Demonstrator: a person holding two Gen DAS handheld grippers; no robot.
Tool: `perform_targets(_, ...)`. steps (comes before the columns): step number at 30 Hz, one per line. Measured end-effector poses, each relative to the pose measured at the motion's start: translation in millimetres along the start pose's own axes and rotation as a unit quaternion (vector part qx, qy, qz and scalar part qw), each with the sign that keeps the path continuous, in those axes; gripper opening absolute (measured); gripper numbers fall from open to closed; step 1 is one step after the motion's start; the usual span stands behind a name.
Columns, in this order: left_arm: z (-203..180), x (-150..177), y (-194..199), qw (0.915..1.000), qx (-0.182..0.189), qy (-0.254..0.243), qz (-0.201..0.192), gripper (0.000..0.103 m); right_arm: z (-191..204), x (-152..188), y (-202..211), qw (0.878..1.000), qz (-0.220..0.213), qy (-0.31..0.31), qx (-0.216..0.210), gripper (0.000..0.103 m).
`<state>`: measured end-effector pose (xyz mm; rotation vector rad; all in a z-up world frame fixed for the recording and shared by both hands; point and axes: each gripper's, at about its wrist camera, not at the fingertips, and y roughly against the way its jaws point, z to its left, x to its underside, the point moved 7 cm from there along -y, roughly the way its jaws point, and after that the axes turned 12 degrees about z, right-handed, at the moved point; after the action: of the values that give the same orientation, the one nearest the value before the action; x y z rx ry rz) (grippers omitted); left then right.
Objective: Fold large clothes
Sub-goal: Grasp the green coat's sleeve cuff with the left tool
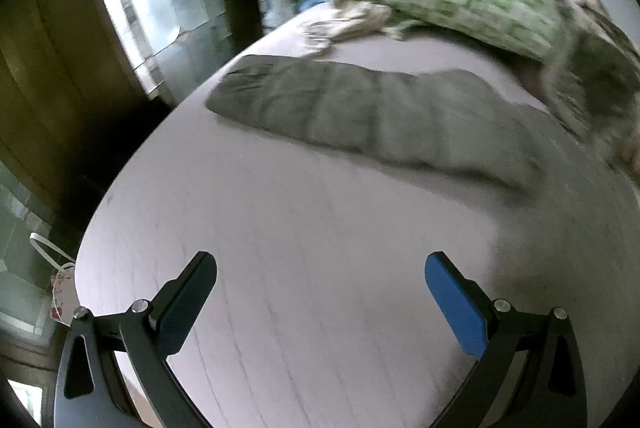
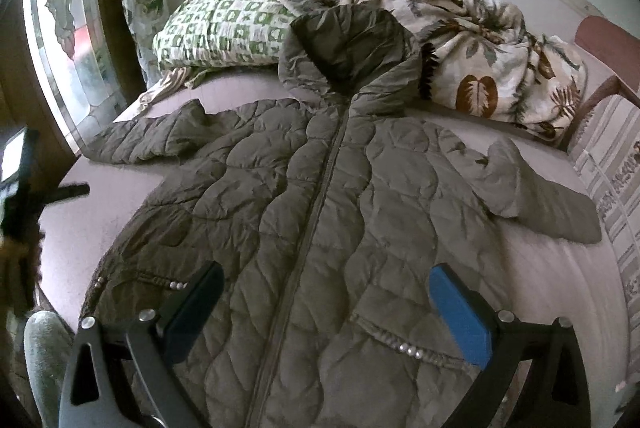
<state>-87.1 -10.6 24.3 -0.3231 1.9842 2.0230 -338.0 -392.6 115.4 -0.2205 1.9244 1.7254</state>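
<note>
An olive quilted hooded jacket [image 2: 320, 196] lies front up and zipped on the pale bed sheet [image 2: 100, 204], both sleeves spread outward, hood toward the pillows. My right gripper [image 2: 326, 292] is open and empty, hovering over the jacket's lower front near the studded pockets. My left gripper [image 1: 320, 280] is open and empty above bare sheet [image 1: 304, 268]; the jacket's left sleeve [image 1: 360, 112] lies ahead of it, blurred. The left gripper also shows at the left edge of the right wrist view [image 2: 24, 184].
A green-checked pillow [image 2: 224, 24] and a crumpled leaf-print blanket [image 2: 480, 68] lie at the head of the bed. A window [image 1: 160, 0] and dark wooden frame stand left of the bed. A striped cloth [image 2: 612, 156] hangs at the right.
</note>
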Motion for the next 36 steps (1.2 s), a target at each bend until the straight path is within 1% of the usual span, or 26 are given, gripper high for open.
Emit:
perform_targets(1, 6, -10, -8, 1.0, 0.0, 0.007, 0.003, 0.103, 1, -1, -3, 1.0, 0.002, 0.001, -0.001, 0.103)
perform_targets(4, 20, -41, -31, 0.9994, 0.019, 0.027, 0.015, 0.103, 1, -5, -16, 1.0, 0.013, 0.006, 0.003, 0.103)
perform_targets(10, 47, -99, -64, 0.9977, 0.004, 0.064, 0.02, 0.103, -1, -15, -35, 1.0, 0.027, 0.009, 0.011, 0.103)
perform_targets(12, 60, -118, -79, 0.9953, 0.017, 0.09, 0.03, 0.103, 0, -17, -41, 0.999, 0.032, 0.009, 0.011, 0.103)
perform_targets(14, 75, -133, -93, 0.9925, 0.003, 0.117, 0.036, 0.103, 2, -19, -47, 0.999, 0.037, 0.014, 0.012, 0.103)
perform_targets(16, 87, -143, -104, 0.9902, -0.011, 0.134, 0.039, 0.103, 5, -21, -53, 0.999, 0.04, 0.02, 0.012, 0.103)
perform_targets(17, 91, -147, -112, 0.9889, -0.012, 0.141, 0.045, 0.103, 6, -22, -56, 0.999, 0.043, 0.021, 0.012, 0.103)
perform_targets(20, 92, -148, -131, 0.9866, 0.009, 0.149, 0.065, 0.103, 8, -25, -66, 0.998, 0.05, 0.021, 0.011, 0.103)
perform_targets(21, 90, -148, -135, 0.987, 0.009, 0.148, 0.063, 0.103, 8, -26, -69, 0.998, 0.052, 0.022, 0.012, 0.103)
perform_targets(23, 85, -149, -136, 0.9905, -0.003, 0.13, 0.046, 0.102, 10, -29, -74, 0.998, 0.055, 0.023, 0.014, 0.103)
perform_targets(24, 82, -149, -136, 0.9917, -0.006, 0.121, 0.042, 0.097, 10, -30, -77, 0.998, 0.056, 0.024, 0.014, 0.103)
perform_targets(25, 78, -149, -134, 0.9935, -0.009, 0.109, 0.031, 0.084, 11, -31, -79, 0.998, 0.057, 0.025, 0.015, 0.103)
perform_targets(26, 74, -150, -131, 0.9949, -0.011, 0.098, 0.02, 0.077, 11, -32, -81, 0.998, 0.058, 0.026, 0.015, 0.103)
perform_targets(27, 70, -153, -129, 0.9955, -0.013, 0.093, 0.013, 0.053, 11, -34, -84, 0.998, 0.059, 0.027, 0.017, 0.103)
perform_targets(28, 67, -154, -125, 0.9963, -0.006, 0.085, 0.007, 0.028, 10, -35, -86, 0.998, 0.06, 0.026, 0.018, 0.103)
perform_targets(31, 62, -157, -119, 0.9971, -0.002, 0.076, 0.002, 0.018, 8, -38, -91, 0.998, 0.062, 0.022, 0.015, 0.103)
perform_targets(34, 65, -157, -102, 0.9964, 0.012, 0.082, -0.02, 0.016, 5, -38, -96, 0.998, 0.066, 0.019, 0.011, 0.103)
perform_targets(36, 61, -156, -90, 0.9962, 0.009, 0.078, -0.036, 0.015, 0, -38, -100, 0.997, 0.071, 0.017, 0.017, 0.103)
